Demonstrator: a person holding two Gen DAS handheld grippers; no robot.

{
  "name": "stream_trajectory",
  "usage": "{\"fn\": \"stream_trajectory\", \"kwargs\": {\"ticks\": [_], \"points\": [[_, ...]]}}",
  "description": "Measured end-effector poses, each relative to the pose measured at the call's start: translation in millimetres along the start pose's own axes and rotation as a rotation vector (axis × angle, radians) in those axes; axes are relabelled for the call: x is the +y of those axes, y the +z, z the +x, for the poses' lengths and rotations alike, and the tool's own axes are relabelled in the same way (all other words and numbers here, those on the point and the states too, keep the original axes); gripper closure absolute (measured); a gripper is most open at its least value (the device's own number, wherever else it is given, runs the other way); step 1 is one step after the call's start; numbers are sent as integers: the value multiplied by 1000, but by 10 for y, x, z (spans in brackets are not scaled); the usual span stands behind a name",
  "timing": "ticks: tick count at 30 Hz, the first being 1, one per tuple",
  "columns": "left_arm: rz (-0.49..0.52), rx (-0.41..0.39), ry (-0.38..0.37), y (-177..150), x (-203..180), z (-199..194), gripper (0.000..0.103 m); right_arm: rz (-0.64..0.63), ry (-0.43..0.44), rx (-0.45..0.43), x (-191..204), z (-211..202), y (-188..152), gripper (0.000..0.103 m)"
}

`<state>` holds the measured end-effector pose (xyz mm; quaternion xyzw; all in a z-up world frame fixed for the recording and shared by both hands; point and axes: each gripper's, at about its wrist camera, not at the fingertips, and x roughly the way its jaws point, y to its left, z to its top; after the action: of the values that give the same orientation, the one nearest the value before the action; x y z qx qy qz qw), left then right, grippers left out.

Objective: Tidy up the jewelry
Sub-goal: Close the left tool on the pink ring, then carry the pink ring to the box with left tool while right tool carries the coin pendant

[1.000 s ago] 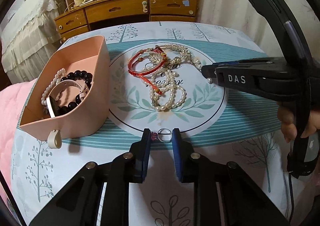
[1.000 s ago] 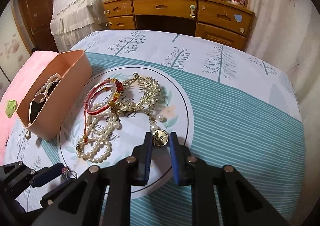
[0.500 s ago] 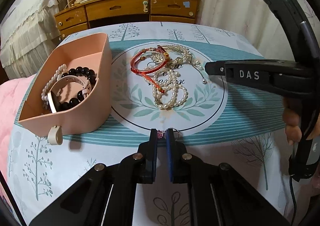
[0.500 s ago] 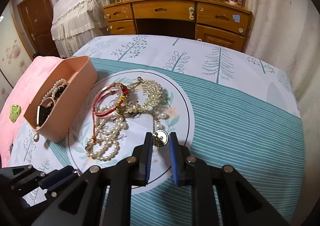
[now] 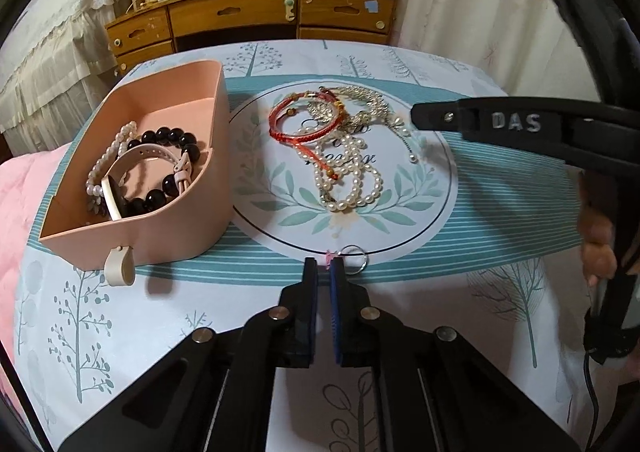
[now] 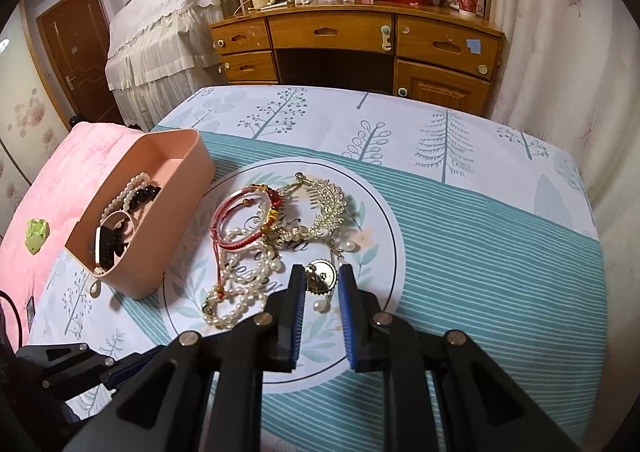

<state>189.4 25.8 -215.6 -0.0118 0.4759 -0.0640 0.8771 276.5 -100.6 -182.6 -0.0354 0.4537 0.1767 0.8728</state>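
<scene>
My left gripper (image 5: 324, 267) sits low over the near edge of the table (image 5: 500, 228), its two pads pressed almost together and pinching the small pink charm of a silver ring (image 5: 353, 259); the ring's loop lies flat on the cloth just to the right of the pads, on the black rim line of the printed round medallion (image 5: 432, 180).

My right gripper (image 6: 321, 280) hovers over the near right part of that medallion. Its pads are pinching a round gold pendant (image 6: 320, 276), which fills the gap between them edge to edge. A fine chain with pearl drops runs from the pendant back toward the gold leaf hair comb (image 6: 328, 208) at the far side of the medallion.

The rest of the loose jewelry is heaped in the medallion's middle: red cord bracelets (image 5: 298, 120) toward its left, and a pearl strand (image 5: 348, 176) looped in coils nearer to me, touching the red cord.

The pink organizer box (image 5: 182, 220) stands by the table's left edge, just beside the medallion. Its near compartment holds a black bead bracelet (image 5: 176, 140), a white-strapped watch (image 5: 136, 160) and a pearl bracelet (image 5: 106, 162), all tangled together. A wooden desk (image 6: 360, 36) stands beyond the table's far edge.
</scene>
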Motion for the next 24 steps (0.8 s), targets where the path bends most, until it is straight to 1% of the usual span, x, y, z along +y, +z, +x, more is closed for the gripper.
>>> {"fn": "stream_trajectory", "kwargs": {"ticks": [1,5,7,8,11,14,15,17,21,24], "points": [[-3,7,-15,14,5,17,91,6,2,-2,0,-14,4,87],[-1,-5,-25,50,4,11,86,18,-1,-4,-10,-43,-10,87],[-1,-10,-30,61,-5,8,79,22,-3,0,-27,-50,-23,87],[-1,-9,-31,58,-16,12,79,24,-5,2,-40,-53,-31,87],[11,3,-3,69,-52,67,79,28,-8,8,-71,-55,-46,87],[33,-13,19,72,-94,75,79,30,-10,8,-103,-67,-67,87],[37,-16,25,74,-102,79,82,29,-10,9,-111,-69,-70,87],[40,-18,17,72,-111,84,92,28,-12,10,-135,-78,-78,87],[42,-21,25,65,-124,82,94,35,-11,15,-180,-79,-87,87],[22,-23,9,63,-92,75,95,46,-9,17,-217,-86,-94,87]]}}
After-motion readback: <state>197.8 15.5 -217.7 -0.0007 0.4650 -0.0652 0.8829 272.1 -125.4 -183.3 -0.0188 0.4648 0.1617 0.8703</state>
